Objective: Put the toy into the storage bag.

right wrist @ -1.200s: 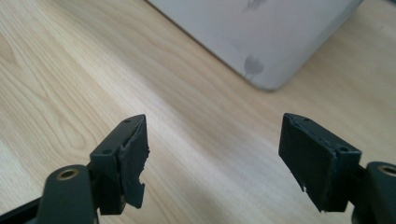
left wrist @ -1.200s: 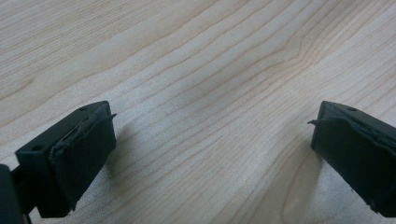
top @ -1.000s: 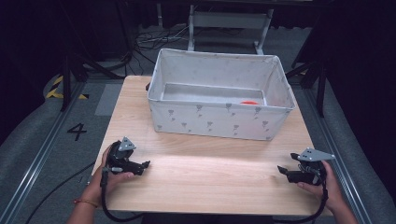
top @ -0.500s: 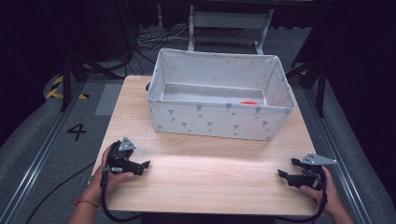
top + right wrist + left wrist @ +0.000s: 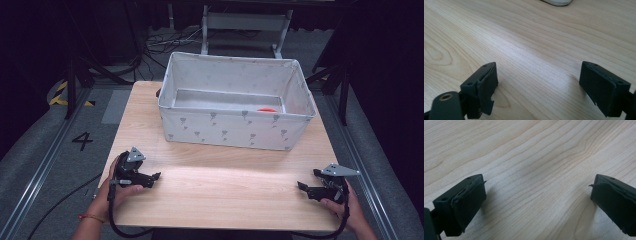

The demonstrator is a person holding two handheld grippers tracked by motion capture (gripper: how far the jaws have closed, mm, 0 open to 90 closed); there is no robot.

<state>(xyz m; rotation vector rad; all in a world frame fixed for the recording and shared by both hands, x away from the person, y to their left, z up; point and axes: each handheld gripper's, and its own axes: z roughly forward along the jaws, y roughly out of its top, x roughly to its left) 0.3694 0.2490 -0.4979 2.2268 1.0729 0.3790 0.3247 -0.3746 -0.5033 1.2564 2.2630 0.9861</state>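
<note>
Both pairs of black jaws stand wide and empty, the right gripper's (image 5: 304, 187) having just been opening, the left gripper (image 5: 154, 177) alike. Reach over the wall of the white fabric bin (image 5: 235, 131) for the orange object (image 5: 266, 109) inside.

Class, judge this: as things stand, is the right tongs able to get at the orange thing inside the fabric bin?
Probably yes: the right tongs are open and empty, the bin is open-topped, and bare table lies between; its wall must be cleared to reach the orange thing.
</note>
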